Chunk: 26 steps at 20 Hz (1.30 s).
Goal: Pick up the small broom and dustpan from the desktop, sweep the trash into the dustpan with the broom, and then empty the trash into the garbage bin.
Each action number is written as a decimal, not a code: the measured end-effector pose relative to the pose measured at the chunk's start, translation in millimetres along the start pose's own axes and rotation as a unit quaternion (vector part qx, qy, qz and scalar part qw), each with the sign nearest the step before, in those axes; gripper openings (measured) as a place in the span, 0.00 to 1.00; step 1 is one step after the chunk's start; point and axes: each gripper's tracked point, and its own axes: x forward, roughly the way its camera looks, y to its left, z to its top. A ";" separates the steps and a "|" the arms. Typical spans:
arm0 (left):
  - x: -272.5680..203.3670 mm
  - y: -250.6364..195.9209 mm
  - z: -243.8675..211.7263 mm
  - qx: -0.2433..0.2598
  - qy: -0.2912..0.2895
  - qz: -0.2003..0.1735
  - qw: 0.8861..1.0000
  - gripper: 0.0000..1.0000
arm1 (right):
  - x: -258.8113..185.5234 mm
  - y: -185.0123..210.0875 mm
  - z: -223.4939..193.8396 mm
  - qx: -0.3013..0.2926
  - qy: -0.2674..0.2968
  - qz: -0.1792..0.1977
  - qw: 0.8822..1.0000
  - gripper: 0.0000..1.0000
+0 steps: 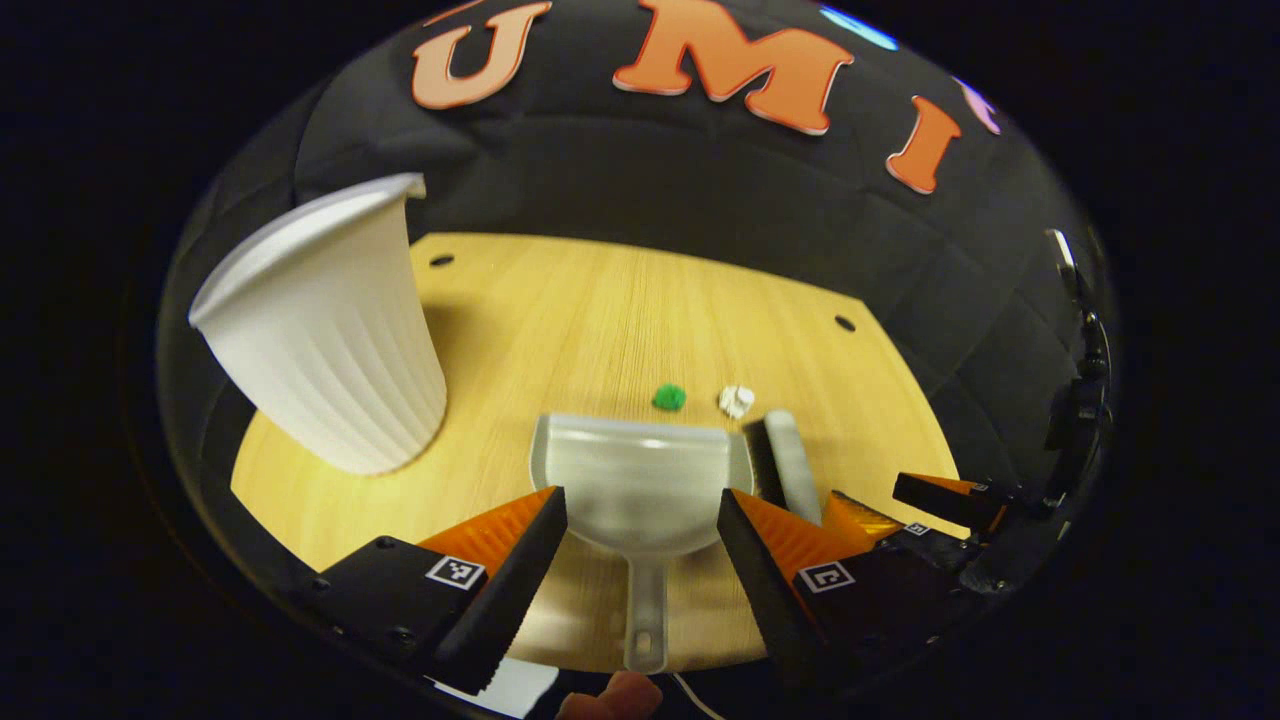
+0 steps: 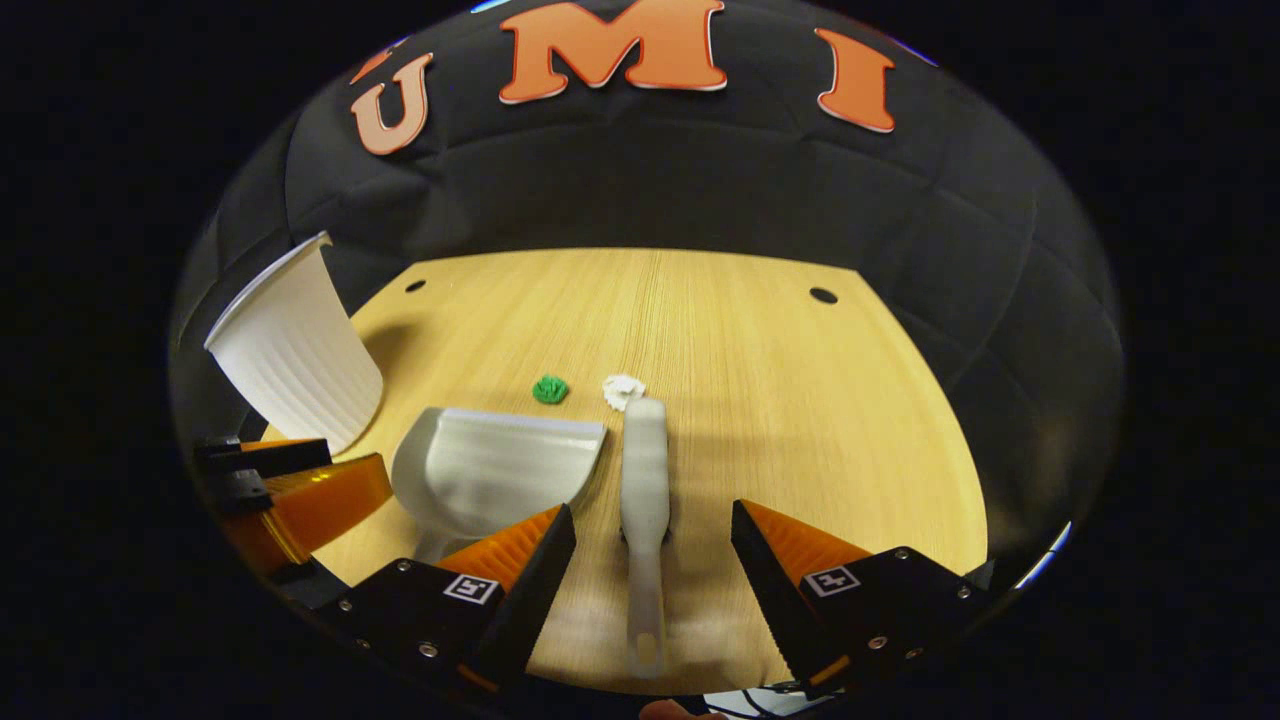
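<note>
A pale grey dustpan point(image 1: 640, 480) lies flat on the wooden desktop point(image 1: 560, 320), handle toward me. My left gripper point(image 1: 640, 585) is open, one finger on each side of that handle, apart from it. The small broom point(image 2: 645, 480) lies just right of the dustpan point(image 2: 500, 470), bristles down and handle near. My right gripper point(image 2: 650, 590) is open astride the broom handle without pressing it. A green scrap point(image 1: 669, 397) and a white crumpled scrap point(image 1: 736, 400) rest just beyond the dustpan's lip. The white scrap point(image 2: 623, 390) touches the broom's far end, with the green scrap point(image 2: 549, 389) to its left.
A white ribbed garbage bin point(image 1: 330, 330) stands at the desktop's left side, also seen as the bin point(image 2: 295, 350) beyond the other gripper point(image 2: 300, 478). Small round holes point(image 2: 823, 295) mark the far corners. The booth's black wall closes the back. A fingertip point(image 1: 610, 700) shows at the bottom edge.
</note>
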 end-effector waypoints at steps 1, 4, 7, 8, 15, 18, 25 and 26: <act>-6.4 7.5 -9.6 -0.007 0.026 0.002 1.000 0.98 | 1.2 2.0 3.0 -0.012 0.013 0.006 1.000 0.95; -9.4 9.8 -27.6 0.004 0.106 0.015 0.994 0.98 | 4.7 15.3 5.4 -0.037 0.053 0.016 0.998 0.95; -14.8 11.1 -29.6 0.025 0.176 0.020 0.984 0.98 | 28.7 31.9 5.3 -0.049 0.099 0.024 0.994 0.95; -13.8 12.7 -24.6 0.030 0.196 0.022 0.980 0.98 | 35.5 30.9 -2.2 -0.052 0.118 0.025 0.991 0.95; 24.5 17.6 -12.4 0.047 0.272 0.015 0.961 0.99 | 60.8 23.8 -14.8 -0.040 0.182 0.007 0.982 0.95; 27.4 18.9 -14.0 0.064 0.291 0.018 0.955 0.98 | 66.5 29.3 -15.2 -0.057 0.195 0.006 0.979 0.95; 29.3 27.3 -16.1 0.054 0.315 0.041 0.947 0.56 | 74.6 25.9 -18.7 -0.049 0.217 -0.006 0.975 0.68; 31.1 27.7 -19.1 0.057 0.317 0.041 0.946 0.42 | 73.4 26.0 -21.5 -0.048 0.222 -0.009 0.974 0.62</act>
